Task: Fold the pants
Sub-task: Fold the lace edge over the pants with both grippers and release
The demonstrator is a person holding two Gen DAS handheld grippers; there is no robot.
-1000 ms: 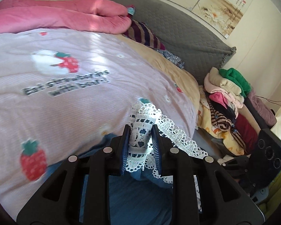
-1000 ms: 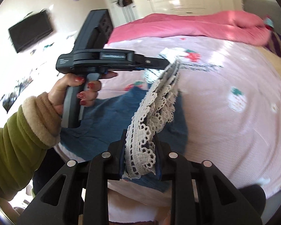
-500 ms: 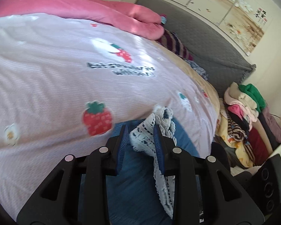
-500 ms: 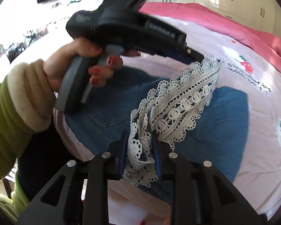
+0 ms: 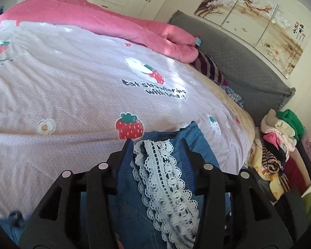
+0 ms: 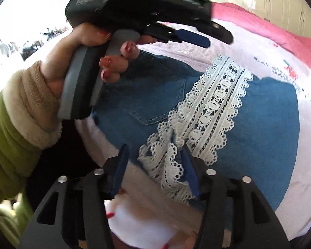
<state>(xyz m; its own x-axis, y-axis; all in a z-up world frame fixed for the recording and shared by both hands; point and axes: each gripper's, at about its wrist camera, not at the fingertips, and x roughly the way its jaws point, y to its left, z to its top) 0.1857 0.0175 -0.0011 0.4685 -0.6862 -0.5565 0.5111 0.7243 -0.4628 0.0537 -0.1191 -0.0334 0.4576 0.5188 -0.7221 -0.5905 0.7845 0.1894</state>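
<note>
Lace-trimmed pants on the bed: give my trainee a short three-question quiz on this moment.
1. True or false: the lace hem lies on top of the blue pants.
2. What printed fruit on the bedspread sits just beyond the left gripper?
3. The right gripper is: A) clamped on the lace, B) open with the lace between its fingers, C) far from the pants.

Key:
1. True.
2. A strawberry.
3. B; both grippers' jaws have just been opening, with lace lying loose between them.
</note>
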